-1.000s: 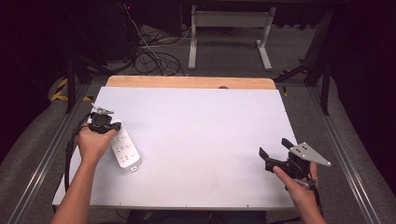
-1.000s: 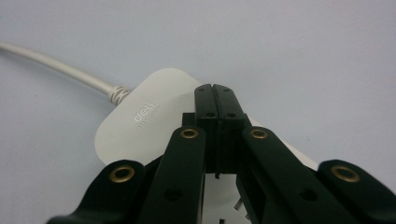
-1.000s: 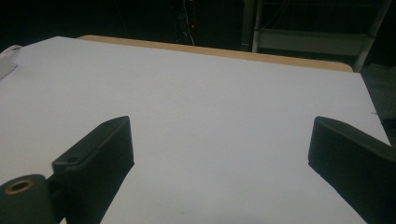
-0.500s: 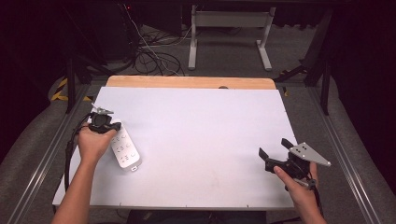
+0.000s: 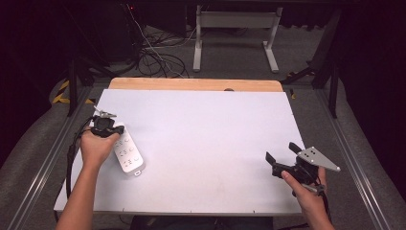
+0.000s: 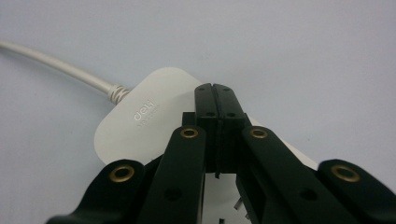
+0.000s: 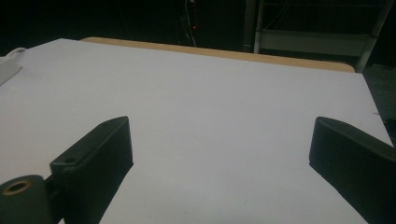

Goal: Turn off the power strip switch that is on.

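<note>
Your left gripper [image 6: 215,88] has its jaws pressed together with nothing between them, the tips poised over the cord end of the white power strip [image 6: 140,114]. Whether they touch the casing you cannot tell. The strip [image 5: 127,153] lies flat near the left edge of the table, just beside your left hand [image 5: 97,149], its pale cord [image 6: 56,70] running off from the rounded end.

Your right gripper [image 5: 286,164] sits well apart at the right, jaws wide and empty.

Expect the strip to be light, rigid and smooth, so it will likely slide on the sheet when pushed. Take it across its narrow width at mid-body, not by the cord, which is springy and may tug it round.

The white table top [image 5: 210,143] is flat, with a wooden strip [image 5: 191,84] at its far edge. Beyond lie a dark floor, loose cables [image 5: 158,57] and a metal stand [image 5: 234,33].
</note>
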`<action>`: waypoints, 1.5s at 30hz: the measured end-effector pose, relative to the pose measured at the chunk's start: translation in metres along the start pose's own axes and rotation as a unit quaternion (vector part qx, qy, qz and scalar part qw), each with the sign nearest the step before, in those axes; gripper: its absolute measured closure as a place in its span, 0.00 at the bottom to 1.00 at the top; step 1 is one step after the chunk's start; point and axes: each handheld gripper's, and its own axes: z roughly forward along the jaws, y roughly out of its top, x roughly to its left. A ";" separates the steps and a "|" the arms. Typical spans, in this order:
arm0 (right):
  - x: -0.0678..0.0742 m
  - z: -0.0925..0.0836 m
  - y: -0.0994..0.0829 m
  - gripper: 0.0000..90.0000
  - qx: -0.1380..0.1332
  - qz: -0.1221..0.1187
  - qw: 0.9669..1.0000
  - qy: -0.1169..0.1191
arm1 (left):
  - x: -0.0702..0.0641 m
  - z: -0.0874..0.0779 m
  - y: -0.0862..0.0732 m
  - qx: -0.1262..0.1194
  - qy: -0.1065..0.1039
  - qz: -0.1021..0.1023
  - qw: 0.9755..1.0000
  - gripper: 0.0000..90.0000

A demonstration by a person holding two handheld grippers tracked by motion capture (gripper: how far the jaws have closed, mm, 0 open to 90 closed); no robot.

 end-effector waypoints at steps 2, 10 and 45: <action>0.000 0.000 0.000 0.08 0.000 0.000 1.000 0.001 | -0.001 0.001 0.000 0.002 0.001 0.004 1.000 1.00; 0.001 0.000 0.000 0.07 0.001 0.001 1.000 0.002 | -0.003 0.000 0.000 0.005 0.005 0.008 1.000 1.00; 0.001 0.002 -0.001 0.08 0.004 -0.002 1.000 0.003 | 0.001 0.000 0.000 0.003 -0.007 0.004 1.000 1.00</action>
